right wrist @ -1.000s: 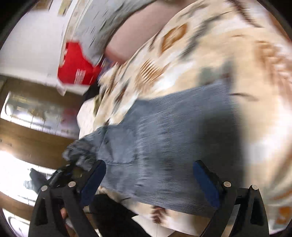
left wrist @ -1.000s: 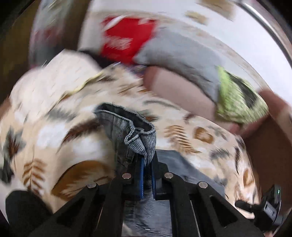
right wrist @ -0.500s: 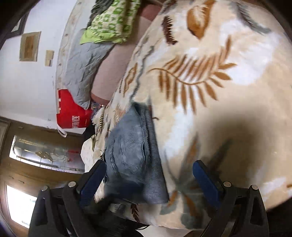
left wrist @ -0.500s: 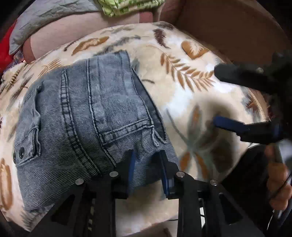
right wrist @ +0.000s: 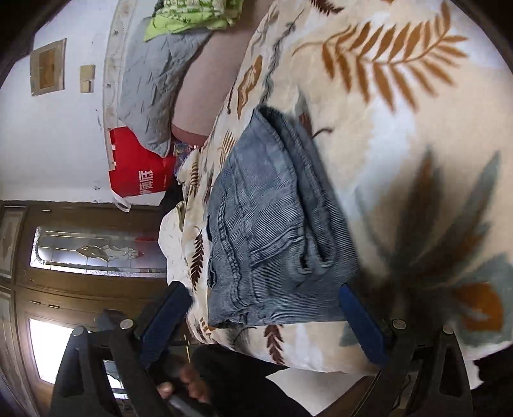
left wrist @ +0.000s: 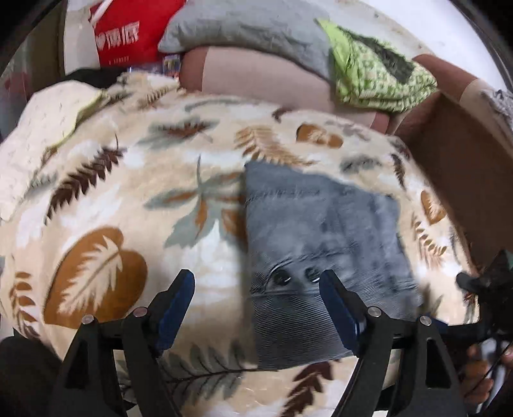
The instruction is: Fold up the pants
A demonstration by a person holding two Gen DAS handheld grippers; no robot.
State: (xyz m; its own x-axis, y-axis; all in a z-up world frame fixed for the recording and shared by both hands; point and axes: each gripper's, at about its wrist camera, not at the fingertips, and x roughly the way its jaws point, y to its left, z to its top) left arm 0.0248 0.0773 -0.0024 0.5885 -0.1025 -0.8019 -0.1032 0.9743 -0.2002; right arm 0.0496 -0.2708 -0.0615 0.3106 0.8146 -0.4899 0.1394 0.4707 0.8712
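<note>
Grey-blue denim pants [left wrist: 323, 250] lie folded into a compact rectangle on a cream blanket with a leaf print [left wrist: 105, 179]. My left gripper [left wrist: 256, 288] hovers over the near edge of the pants, its jaws opening wide, with nothing pinched between the blue pads. In the right wrist view the same folded pants [right wrist: 272, 224] lie just beyond my right gripper [right wrist: 263, 308], which stands open above the blanket edge [right wrist: 416, 160] and holds nothing. A hand [right wrist: 189, 381] shows below that gripper.
Along the far side sit a red bag [left wrist: 125, 29], a grey pillow [left wrist: 250, 29], a green patterned cloth [left wrist: 375, 73] and a pink bolster [left wrist: 256, 80]. A brown wooden board [left wrist: 458, 166] stands at the right. A wooden door with glass panels [right wrist: 73, 253] shows in the right wrist view.
My left gripper let go of the denim and its jaws spread wide. It pulled back, so the folded pants now lie flat ahead of it. The right gripper stayed open and shifted nearer the pants.
</note>
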